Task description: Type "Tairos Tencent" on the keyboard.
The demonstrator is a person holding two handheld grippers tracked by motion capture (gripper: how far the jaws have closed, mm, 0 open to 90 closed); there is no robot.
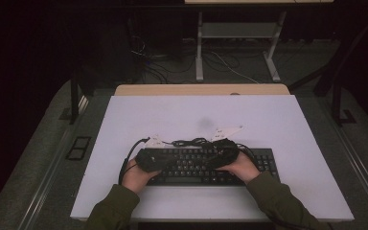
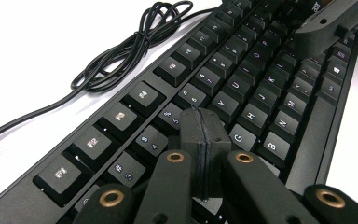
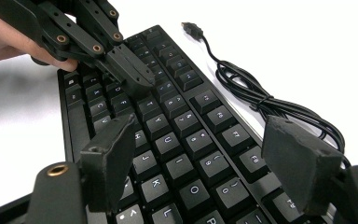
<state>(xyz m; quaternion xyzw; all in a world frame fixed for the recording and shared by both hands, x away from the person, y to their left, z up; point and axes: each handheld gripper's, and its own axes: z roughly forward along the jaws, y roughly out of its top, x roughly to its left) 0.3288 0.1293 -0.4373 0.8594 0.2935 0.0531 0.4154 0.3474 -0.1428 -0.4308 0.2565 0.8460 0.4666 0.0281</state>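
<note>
The left gripper (image 2: 204,140), jaws closed and empty, is hovering over the keyboard (image 2: 242,84); the right gripper (image 3: 200,163) is spreading wide above it. Descending further risks unintended key presses.

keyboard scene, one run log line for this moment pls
left gripper: shut, over keyboard | right gripper: open, above keys | cable: bundled behind

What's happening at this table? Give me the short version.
A person holds a tool in each hand over a black keyboard on a white table. The left tool is shut, its tip down among the keys near T and G. The right tool is open above the U, I, O keys. The keyboard's bundled cable lies unplugged behind it.
</note>
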